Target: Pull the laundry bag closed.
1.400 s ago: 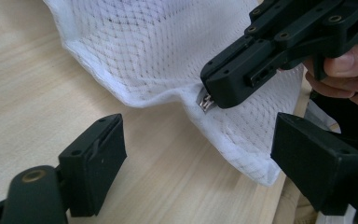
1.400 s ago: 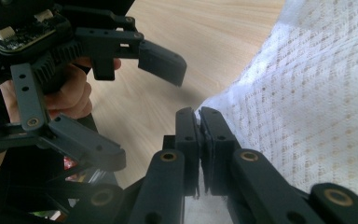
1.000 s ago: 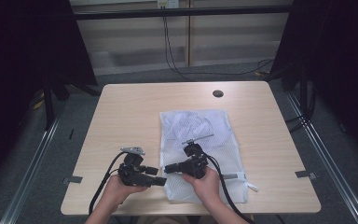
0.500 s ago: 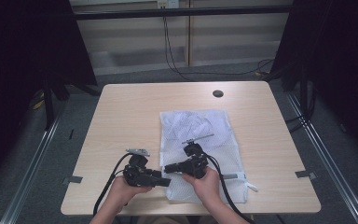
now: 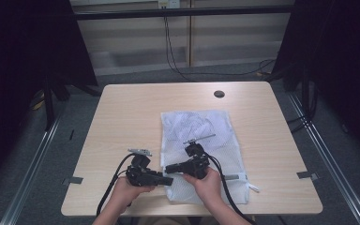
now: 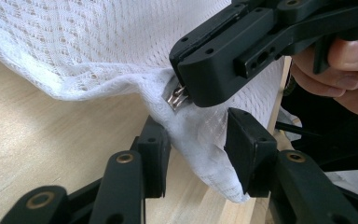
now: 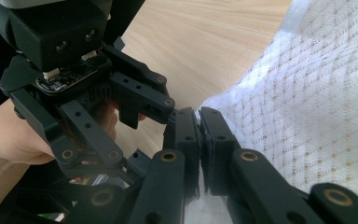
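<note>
Since a second ago, left tongs (image 6: pixel 196 149) have been closing around the mesh bag's (image 5: pixel 201 131) corner, perhaps touching; right tongs (image 7: pixel 198 135) clamp its zipper pull (image 6: pixel 176 98) on the desk (image 5: pixel 122 117)

I took the wooden table (image 5: pixel 136 117) as my landmark. I saw 1 dark round hole (image 5: pixel 219 93) in its top near the far edge. Beyond that far edge, black cables (image 5: pixel 171 51) hung against a pale wall. Metal floor rails (image 5: pixel 30 161) ran along both sides of the table, and dark curtains (image 5: pixel 23 56) stood behind them.
</note>
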The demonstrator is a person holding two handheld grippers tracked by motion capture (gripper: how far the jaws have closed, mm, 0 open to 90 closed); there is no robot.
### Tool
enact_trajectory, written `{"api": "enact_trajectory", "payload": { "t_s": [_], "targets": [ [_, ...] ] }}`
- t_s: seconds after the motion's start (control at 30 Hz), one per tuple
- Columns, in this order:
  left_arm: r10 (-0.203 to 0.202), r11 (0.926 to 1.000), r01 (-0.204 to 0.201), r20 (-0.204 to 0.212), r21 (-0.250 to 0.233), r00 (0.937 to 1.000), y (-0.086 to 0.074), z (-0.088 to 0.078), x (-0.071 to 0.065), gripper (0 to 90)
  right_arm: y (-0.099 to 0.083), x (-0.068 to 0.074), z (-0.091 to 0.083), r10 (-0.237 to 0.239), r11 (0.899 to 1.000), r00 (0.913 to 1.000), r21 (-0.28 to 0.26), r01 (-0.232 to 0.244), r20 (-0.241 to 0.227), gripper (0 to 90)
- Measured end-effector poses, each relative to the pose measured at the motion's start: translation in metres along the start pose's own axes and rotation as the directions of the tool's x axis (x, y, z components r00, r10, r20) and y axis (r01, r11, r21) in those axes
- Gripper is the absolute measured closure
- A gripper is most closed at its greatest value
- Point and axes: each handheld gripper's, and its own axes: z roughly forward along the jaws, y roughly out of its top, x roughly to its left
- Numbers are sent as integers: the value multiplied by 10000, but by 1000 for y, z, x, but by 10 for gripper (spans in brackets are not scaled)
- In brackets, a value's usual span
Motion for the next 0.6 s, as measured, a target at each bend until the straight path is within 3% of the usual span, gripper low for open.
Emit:
{"api": "enact_trajectory", "payload": {
  "t_s": [0.23,0.27,0.33,0.6],
  "targets": [
    [-173,9998,172,-84,-62,9998,0,0,0,631,0,0,-1,-26,10000,10000,-13,26,20,862],
    [-360,9992,359,-40,-175,9993,0,2,-1,631,0,0,-1,-25,10000,10000,-27,25,23,862],
    [-237,9996,236,-25,-143,9997,0,2,0,629,0,1,-1,-8,10000,10000,-45,8,-5,862],
    [-396,9990,394,-98,-219,9992,0,4,-1,622,0,1,-1,11,10000,10000,-50,-11,-15,862]
  ]
}}
